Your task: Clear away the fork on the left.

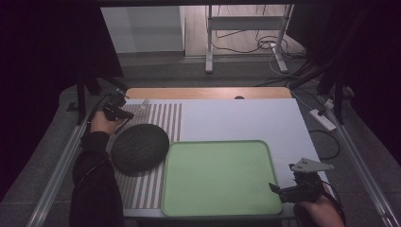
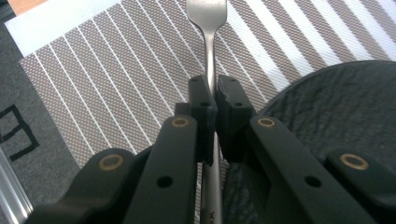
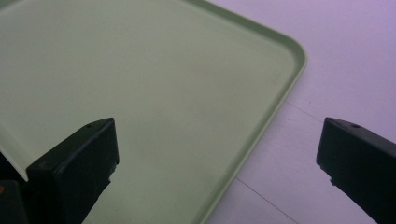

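White covers most of the table (image 1: pixel 246 118), with a bare wooden strip showing along its far edge, so everything sits on a plain, wipeable surface within easy reach of the person's two arms. Next in size is the green tray (image 1: pixel 220 177), set at the near middle; nothing lies in it, and its raised rim looks meant to keep whatever gets loaded from sliding off. To its left runs a brown-and-white striped placemat (image 1: pixel 163 116), laid lengthwise from the far side to the near edge, which suggests a place setting is being arranged or cleared. On the mat rests a dark, textured round plate (image 1: pixel 140 146), touching or just overlapping the tray's left rim; I can see nothing on it either.

Smaller again, the right hand-held gripper (image 1: pixel 283 189) hangs at the tray's near right corner with its jaws spread wide and nothing between them, apparently waiting its turn. The left hand-held gripper (image 1: pixel 124 113) is over the far left of the mat, jaws clenched on the handle of a metal fork (image 2: pixel 211 56). The fork lies low over the stripes, just beside the plate's far-left edge, tines pointing away from the person. Gripping it mid-handle looks sensible: the slim stem gives the jaws flat sides to pinch and keeps the tines free.
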Available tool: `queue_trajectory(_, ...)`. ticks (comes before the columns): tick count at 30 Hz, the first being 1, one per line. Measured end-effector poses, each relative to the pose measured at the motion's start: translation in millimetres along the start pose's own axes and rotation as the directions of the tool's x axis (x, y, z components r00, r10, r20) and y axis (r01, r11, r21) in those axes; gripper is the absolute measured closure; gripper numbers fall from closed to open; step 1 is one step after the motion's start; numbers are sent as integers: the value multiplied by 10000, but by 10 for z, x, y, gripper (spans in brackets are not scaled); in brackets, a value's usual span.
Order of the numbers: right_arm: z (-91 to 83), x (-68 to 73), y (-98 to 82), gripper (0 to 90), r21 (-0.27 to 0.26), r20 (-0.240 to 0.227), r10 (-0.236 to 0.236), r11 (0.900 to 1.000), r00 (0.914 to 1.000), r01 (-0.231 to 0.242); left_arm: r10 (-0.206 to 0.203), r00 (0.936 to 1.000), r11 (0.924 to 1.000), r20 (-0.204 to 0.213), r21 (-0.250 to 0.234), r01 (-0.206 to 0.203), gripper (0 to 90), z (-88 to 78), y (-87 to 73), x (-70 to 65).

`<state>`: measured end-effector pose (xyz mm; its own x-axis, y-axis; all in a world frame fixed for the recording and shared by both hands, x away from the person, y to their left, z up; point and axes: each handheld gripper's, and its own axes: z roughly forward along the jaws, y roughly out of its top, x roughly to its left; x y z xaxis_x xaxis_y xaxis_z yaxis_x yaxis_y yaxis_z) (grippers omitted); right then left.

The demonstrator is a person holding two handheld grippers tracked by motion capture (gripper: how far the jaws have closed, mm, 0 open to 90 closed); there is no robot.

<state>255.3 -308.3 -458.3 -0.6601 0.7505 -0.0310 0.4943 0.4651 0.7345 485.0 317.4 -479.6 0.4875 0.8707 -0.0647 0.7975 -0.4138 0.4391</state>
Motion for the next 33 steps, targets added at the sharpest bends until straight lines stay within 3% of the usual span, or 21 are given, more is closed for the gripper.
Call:
queue_trajectory(13,-3,9,1,0,-7,44,-39,10000,10000,39,126,9971,9996,752,249,-145,847,-77,-95,-417)
queue_trajectory(23,-7,6,-2,0,-59,32,-28,10000,10000,28,398,9924,9990,1163,179,-421,847,-172,-209,-793)
queue_trajectory(33,-12,11,-2,0,-67,46,-72,10000,10000,73,624,9855,9971,1579,339,-685,847,-161,-346,-1157)
